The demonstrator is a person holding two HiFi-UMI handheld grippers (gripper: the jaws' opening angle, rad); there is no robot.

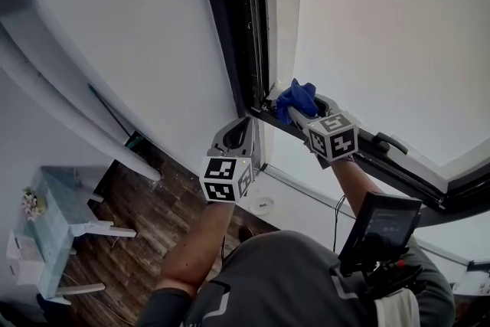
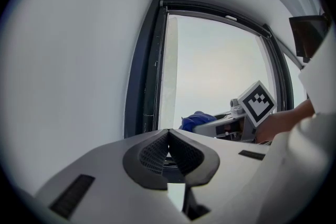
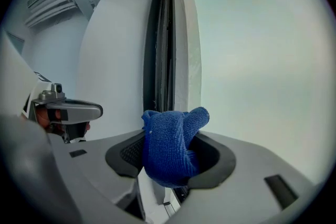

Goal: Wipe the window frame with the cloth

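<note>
Up at the window, the right gripper [image 3: 170,157] pinches a bunched blue cloth [image 3: 169,147] between its jaws, and in the head view the cloth sits at the corner of the dark window frame [image 1: 233,19], where the upright member meets the lower rail. The left gripper [image 2: 169,150] hangs just beside it, a little lower and nearer the white wall [image 1: 130,27], with its jaws pressed together on nothing.

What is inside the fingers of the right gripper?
A bunched blue cloth, clamped in the right gripper. It covers the inner faces of the fingers, so the pinched part cannot be seen.
</note>
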